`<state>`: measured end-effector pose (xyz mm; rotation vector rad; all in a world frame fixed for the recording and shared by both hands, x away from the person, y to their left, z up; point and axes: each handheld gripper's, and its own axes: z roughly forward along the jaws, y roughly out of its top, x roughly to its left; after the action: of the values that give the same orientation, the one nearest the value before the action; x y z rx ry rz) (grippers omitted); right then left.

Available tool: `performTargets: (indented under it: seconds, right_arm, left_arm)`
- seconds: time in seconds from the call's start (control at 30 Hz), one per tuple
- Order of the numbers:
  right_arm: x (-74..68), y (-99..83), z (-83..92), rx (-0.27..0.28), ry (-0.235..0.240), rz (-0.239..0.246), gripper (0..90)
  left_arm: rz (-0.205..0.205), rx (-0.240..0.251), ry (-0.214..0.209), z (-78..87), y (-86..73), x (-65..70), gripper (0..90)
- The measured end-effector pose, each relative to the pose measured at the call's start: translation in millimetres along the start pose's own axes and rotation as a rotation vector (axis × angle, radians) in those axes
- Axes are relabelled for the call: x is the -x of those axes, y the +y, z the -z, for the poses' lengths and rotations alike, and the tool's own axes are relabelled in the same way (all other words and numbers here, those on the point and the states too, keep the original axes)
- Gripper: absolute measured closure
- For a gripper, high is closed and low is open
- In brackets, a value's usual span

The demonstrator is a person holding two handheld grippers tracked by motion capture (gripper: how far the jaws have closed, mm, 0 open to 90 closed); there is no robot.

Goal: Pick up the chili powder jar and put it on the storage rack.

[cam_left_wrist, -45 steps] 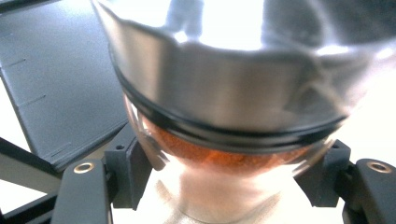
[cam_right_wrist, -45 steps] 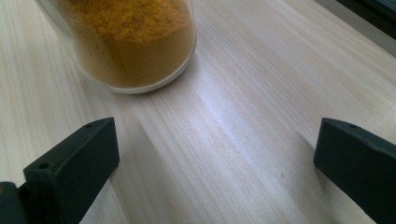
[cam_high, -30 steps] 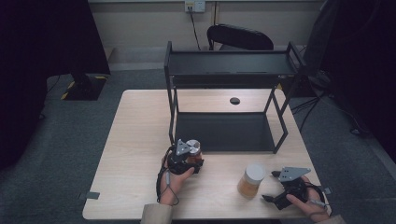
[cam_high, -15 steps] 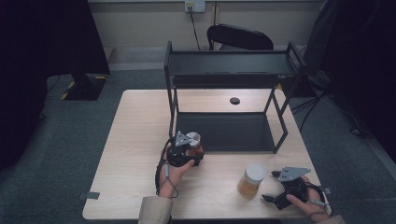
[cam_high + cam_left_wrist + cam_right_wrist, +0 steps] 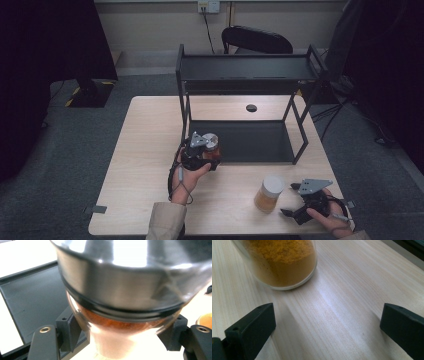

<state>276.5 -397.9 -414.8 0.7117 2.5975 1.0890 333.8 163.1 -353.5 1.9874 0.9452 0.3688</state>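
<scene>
My left gripper (image 5: 209, 152) is shut on a glass jar of red-brown spice (image 5: 212, 147) with a silver lid, and holds it lifted off the table just in front of the black rack's lower shelf (image 5: 240, 142). In the left gripper view the jar (image 5: 120, 315) sits pressed between both jaws, its metal lid looming close. A second jar with yellow powder (image 5: 269, 194) and a pale lid stands on the table at the front right. My right gripper (image 5: 289, 214) rests open beside it, a little to its right. In the right gripper view the yellow jar (image 5: 284, 262) stands ahead of the spread jaws.
A black two-level metal rack (image 5: 247, 67) stands on the far half of the wooden table (image 5: 145, 150). A small dark round object (image 5: 251, 107) lies on the table behind the lower shelf. A black chair (image 5: 257, 40) stands beyond the table.
My left gripper has risen with the red-brown jar and moved slightly toward the rack. The right gripper and the yellow jar have stayed where they were.
</scene>
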Motion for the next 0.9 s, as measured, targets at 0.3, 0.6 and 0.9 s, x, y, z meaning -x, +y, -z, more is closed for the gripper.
performTargets:
  seconds: [0.3, 0.6, 0.9]
  right_arm:
    - [0.0, 0.0, 0.0, 0.000, 0.000, 0.000, 0.0]
    - [0.0, 0.0, 0.0, 0.000, 0.000, 0.000, 0.0]
    - [0.0, 0.0, 0.0, 0.000, 0.000, 0.000, 0.0]
  left_arm:
    - [-0.012, -0.010, 0.001, -0.5, 13.9, -0.6, 30.0]
    - [-0.023, 0.007, -0.001, 4.5, 30.9, -1.1, 30.1]
    - [-0.026, 0.021, -0.004, 8.9, 45.6, -2.5, 30.1]
